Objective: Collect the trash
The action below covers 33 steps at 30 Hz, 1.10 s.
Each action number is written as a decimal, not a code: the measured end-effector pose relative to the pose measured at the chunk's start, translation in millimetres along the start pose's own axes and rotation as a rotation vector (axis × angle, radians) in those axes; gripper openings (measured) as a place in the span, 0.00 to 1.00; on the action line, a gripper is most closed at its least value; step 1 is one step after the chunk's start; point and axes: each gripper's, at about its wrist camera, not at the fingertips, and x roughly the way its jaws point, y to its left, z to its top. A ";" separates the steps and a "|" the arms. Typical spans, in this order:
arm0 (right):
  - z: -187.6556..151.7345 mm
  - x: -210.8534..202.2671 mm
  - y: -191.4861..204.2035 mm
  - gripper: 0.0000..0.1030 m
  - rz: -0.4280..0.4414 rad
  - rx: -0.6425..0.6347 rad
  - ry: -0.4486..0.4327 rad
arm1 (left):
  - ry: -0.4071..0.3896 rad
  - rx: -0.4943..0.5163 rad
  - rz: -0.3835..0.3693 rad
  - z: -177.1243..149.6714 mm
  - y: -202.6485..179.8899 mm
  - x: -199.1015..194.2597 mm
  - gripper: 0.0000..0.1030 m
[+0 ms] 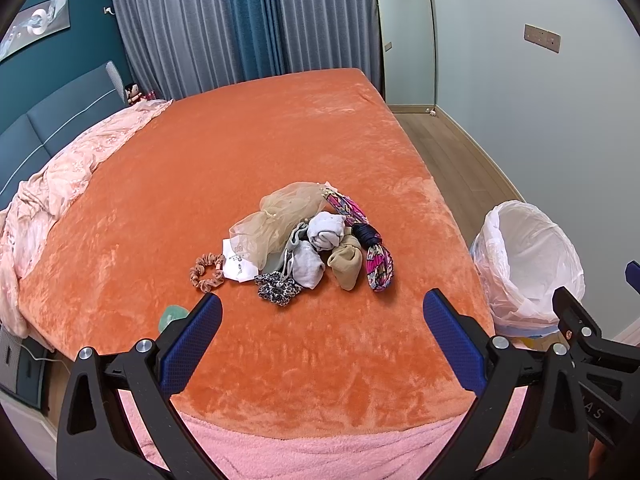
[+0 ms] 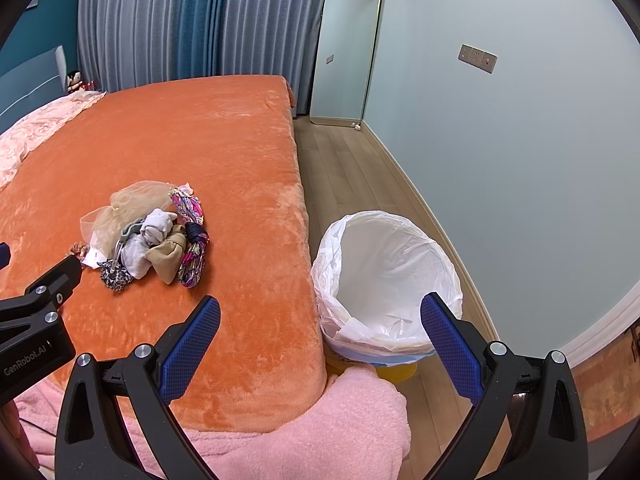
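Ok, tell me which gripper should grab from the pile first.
Left, probably. The left gripper is open and faces the pile on the bed head-on. The right gripper, also open, sits over the bed's edge toward the bin, with the pile off to its left.

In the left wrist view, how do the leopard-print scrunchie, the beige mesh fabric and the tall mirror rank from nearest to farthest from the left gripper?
From the left gripper, jaws open:
1. Leopard-print scrunchie, front edge of the pile, just ahead.
2. Beige mesh fabric, back of the pile, slightly left.
3. Tall mirror, against the far wall, to the right beyond the bed.
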 end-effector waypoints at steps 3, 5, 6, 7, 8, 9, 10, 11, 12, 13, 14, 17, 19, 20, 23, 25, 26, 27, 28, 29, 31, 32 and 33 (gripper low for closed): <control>-1.5 -1.0 0.9 0.93 0.001 0.001 0.001 | 0.003 -0.002 0.001 0.5 0.6 -0.5 0.93; -2.3 -1.4 1.6 0.93 0.000 0.000 0.001 | 0.008 -0.002 0.003 1.0 1.1 0.7 0.93; -2.8 -1.7 1.9 0.93 0.001 0.001 0.001 | 0.011 -0.004 0.002 1.0 1.4 1.1 0.93; -2.3 -1.4 1.6 0.93 0.001 0.000 0.001 | 0.012 -0.004 0.002 0.4 1.4 2.3 0.93; -2.9 -1.5 2.2 0.93 0.000 -0.001 0.001 | 0.013 -0.004 0.003 -0.2 1.4 3.2 0.93; 0.3 -0.5 0.9 0.93 0.000 -0.001 0.001 | 0.013 -0.004 0.004 -0.3 1.3 3.4 0.93; 0.2 -0.5 1.0 0.93 0.000 -0.001 0.000 | 0.013 -0.004 0.003 -0.4 1.6 3.5 0.93; 0.1 -0.4 0.8 0.93 0.001 0.001 0.000 | 0.012 -0.003 0.002 -0.6 1.4 3.3 0.93; 0.2 -0.3 0.9 0.93 0.001 0.001 0.001 | 0.012 -0.003 0.003 -0.7 1.3 3.3 0.93; 0.3 -0.5 0.8 0.93 0.000 0.000 0.001 | 0.011 -0.003 0.003 -0.9 1.7 3.8 0.93; -0.1 -0.4 1.2 0.93 0.000 0.001 0.002 | 0.012 -0.003 0.002 -0.5 1.4 3.3 0.93; -0.1 -0.1 1.5 0.93 -0.001 -0.001 0.002 | 0.012 -0.002 0.002 -0.6 1.4 3.2 0.93; -0.2 -0.3 0.7 0.93 0.000 0.000 0.001 | 0.012 -0.002 0.002 -0.5 1.5 3.4 0.93; -0.3 -0.3 0.8 0.93 0.001 0.000 0.001 | 0.012 -0.002 0.002 -0.4 1.4 3.3 0.93; -0.7 0.1 1.4 0.93 0.000 -0.002 0.000 | 0.012 -0.002 0.003 -0.3 1.8 3.7 0.93; -0.8 0.2 1.0 0.93 0.000 -0.001 0.002 | 0.014 -0.003 0.003 -0.3 1.6 3.4 0.93; -0.8 0.0 1.1 0.93 0.000 0.000 0.002 | 0.014 -0.006 0.004 -0.7 1.7 3.3 0.93; -0.7 0.0 0.8 0.93 0.001 -0.001 0.002 | 0.014 -0.008 0.005 -1.0 1.7 3.7 0.93; -0.8 0.1 0.9 0.93 0.000 -0.001 0.002 | 0.016 -0.010 0.006 -1.1 2.4 4.3 0.93; -0.7 0.0 1.0 0.93 0.000 -0.001 0.002 | 0.016 -0.011 0.007 -1.7 2.5 4.1 0.93; -0.9 0.1 0.9 0.93 0.000 0.000 0.001 | 0.018 -0.013 0.008 -2.2 2.7 5.1 0.93; -0.9 0.4 1.0 0.93 0.000 0.000 0.002 | 0.018 -0.011 0.008 -2.5 2.1 5.0 0.93; -1.0 0.2 0.8 0.93 0.000 -0.001 0.002 | 0.018 -0.012 0.009 -3.0 2.0 5.2 0.93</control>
